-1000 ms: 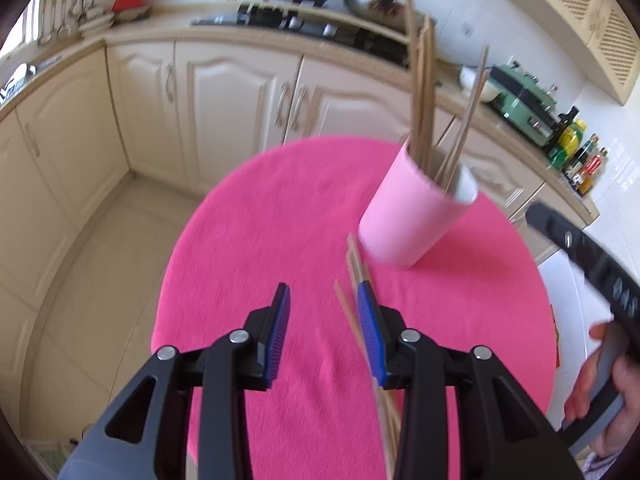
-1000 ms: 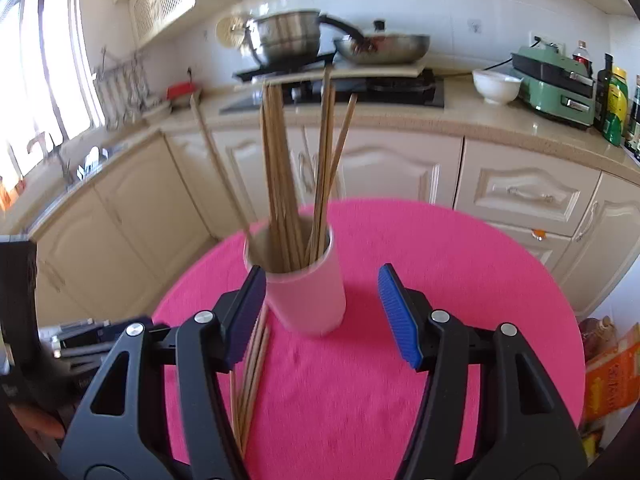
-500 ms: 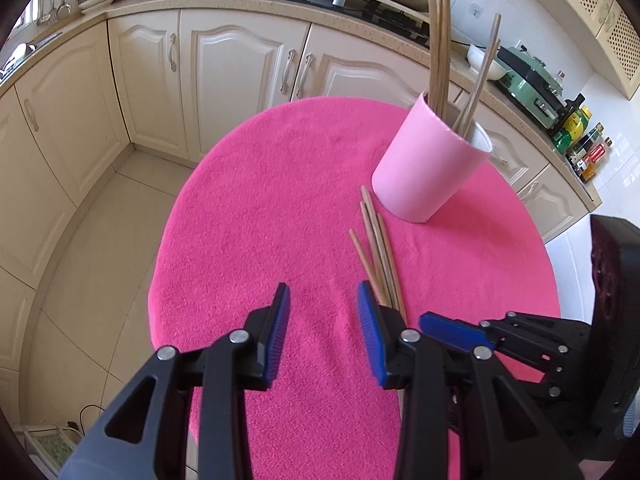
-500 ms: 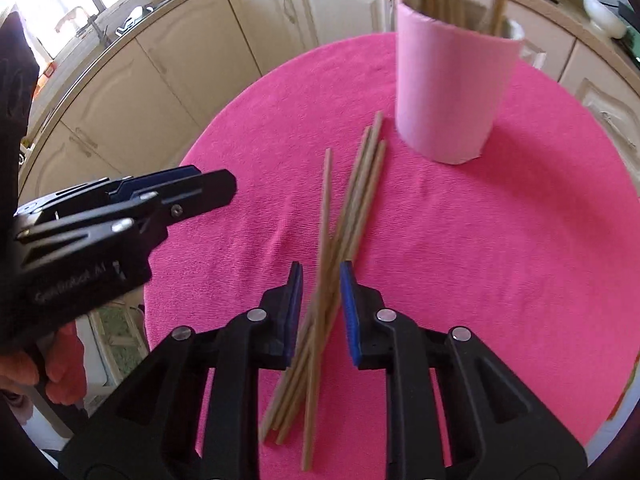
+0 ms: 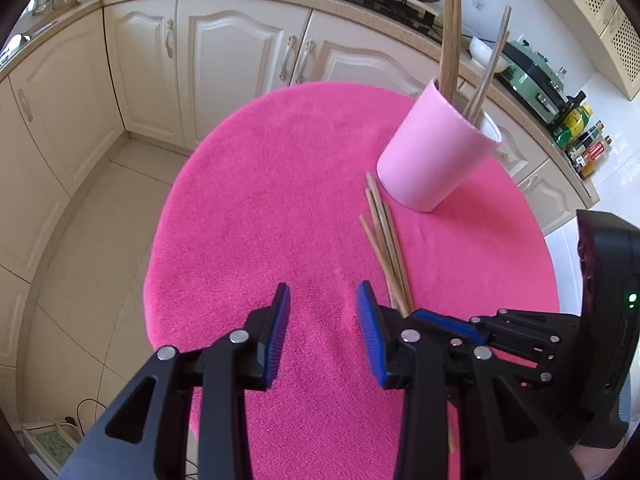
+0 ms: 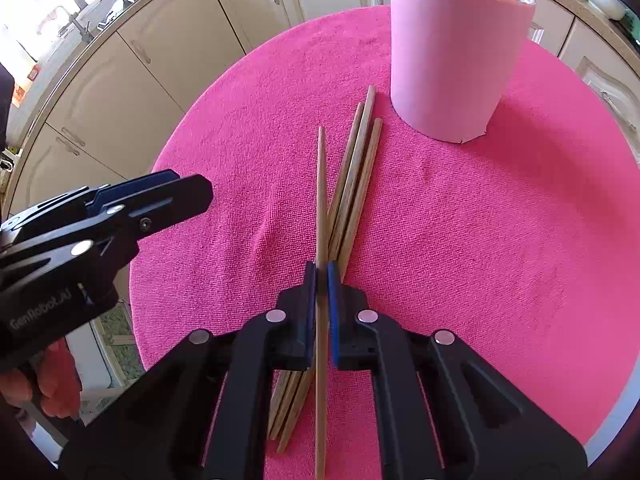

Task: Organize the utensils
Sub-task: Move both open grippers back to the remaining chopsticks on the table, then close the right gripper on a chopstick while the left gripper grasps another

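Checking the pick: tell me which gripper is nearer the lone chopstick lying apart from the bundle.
Right. The right gripper is shut on that chopstick; the left gripper hangs open to its side, holding nothing.

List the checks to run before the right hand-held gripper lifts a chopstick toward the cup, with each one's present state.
1. Right hand-held gripper shut on one chopstick: ok.
2. Only one stick between the pads: ok; the other three chopsticks lie beside it.
3. Held stick free of the pile: not ok, it crosses over them.
4. Cup upright on the pink cloth: ok.
5. Left hand-held gripper open, holding nothing: ok.
6. Room left in the cup: cannot tell.
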### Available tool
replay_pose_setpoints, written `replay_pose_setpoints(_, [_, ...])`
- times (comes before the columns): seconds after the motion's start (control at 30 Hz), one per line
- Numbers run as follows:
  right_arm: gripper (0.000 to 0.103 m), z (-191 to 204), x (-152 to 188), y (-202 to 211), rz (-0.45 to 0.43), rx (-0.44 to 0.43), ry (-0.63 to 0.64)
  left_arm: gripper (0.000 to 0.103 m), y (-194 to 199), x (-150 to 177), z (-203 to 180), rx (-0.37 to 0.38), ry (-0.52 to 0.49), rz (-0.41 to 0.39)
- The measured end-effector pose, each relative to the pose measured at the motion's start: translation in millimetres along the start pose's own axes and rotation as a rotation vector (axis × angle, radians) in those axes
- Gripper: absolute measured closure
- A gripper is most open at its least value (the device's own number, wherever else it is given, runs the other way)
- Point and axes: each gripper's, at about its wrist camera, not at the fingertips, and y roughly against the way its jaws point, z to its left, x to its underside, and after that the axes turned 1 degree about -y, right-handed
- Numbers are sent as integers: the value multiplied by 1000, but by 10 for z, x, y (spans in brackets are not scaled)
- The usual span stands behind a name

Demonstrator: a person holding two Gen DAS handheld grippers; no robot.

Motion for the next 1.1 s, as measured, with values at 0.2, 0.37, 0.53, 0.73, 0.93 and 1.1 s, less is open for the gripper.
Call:
replay_pose_setpoints(0.2, [97, -282, 59, 156, -14, 4, -67, 68, -255, -41, -80, 50, -4, 111])
replay_pose_setpoints(0.37, [97, -511, 96, 266, -30, 14, -113, 68, -397, -100, -239, 36, -43, 136])
replay_pose_setpoints(0.53, [97, -641, 131, 289, -42, 4, -149, 68, -539, -136, -413, -15, -79, 181])
replay_pose_setpoints(0.73, [97, -718, 164, 277, -36, -9, -154, 68, -671, -141, -575, -46, -108, 214])
replay_pose_setpoints(0.93, [97, -783, 151, 304, -29, -17, -144, 68, -724, -163, -731, -109, -97, 260])
replay_pose_setpoints(1.1, [97, -802, 128, 300, -20, -15, -136, 66, -782, -207, -856, -158, -109, 281])
